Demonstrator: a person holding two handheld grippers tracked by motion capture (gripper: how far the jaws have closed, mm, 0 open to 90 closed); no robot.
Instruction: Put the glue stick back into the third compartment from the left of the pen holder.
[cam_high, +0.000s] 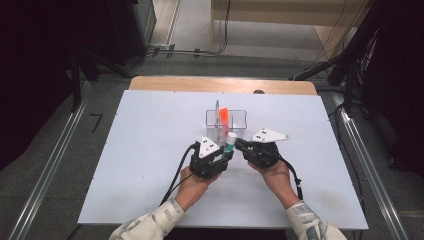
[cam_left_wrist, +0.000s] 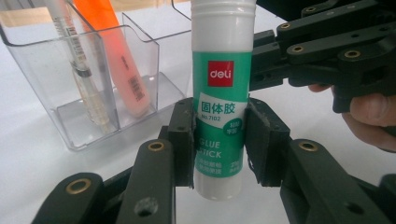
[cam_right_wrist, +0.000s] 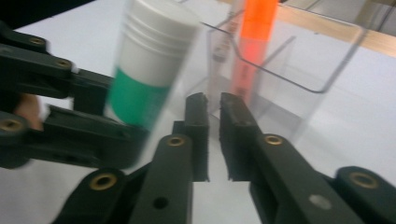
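Black pads of the left tool are clamped on the glue stick, upright just above the surface. The right tool, just beside it, has a narrow gap between its jaws and nothing in it. The holder stands just beyond. I judge the stick must next be lifted over the rim into a free compartment.

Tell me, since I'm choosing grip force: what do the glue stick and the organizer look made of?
Glue stick: apparently smooth, opaque white plastic with a glossy green printed label. Organizer: seemingly clear rigid plastic, probably acrylic; its contents show through and its edges glint.
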